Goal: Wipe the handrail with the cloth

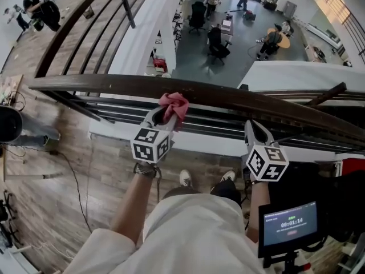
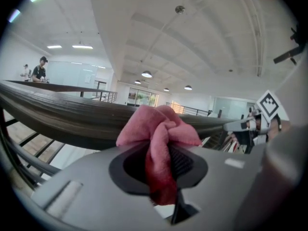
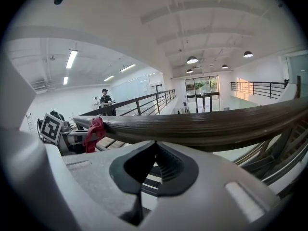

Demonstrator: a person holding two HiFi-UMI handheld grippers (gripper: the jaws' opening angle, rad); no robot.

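A dark wooden handrail (image 1: 239,99) runs across the head view above black metal bars. My left gripper (image 1: 164,114) is shut on a bunched pink cloth (image 1: 174,105), which presses against the near side of the rail. The left gripper view shows the pink cloth (image 2: 160,143) pinched between the jaws, with the handrail (image 2: 72,117) right behind it. My right gripper (image 1: 255,131) is shut and empty, just below the rail and to the right. In the right gripper view the handrail (image 3: 216,126) passes close above the jaws, and the cloth (image 3: 95,133) hangs at the left.
Beyond the rail is a drop to a lower floor with office chairs (image 1: 217,43) and people. A person (image 1: 39,7) stands on the walkway at far left. A monitor (image 1: 290,226) sits at lower right. Cables (image 1: 74,176) lie on the wooden floor.
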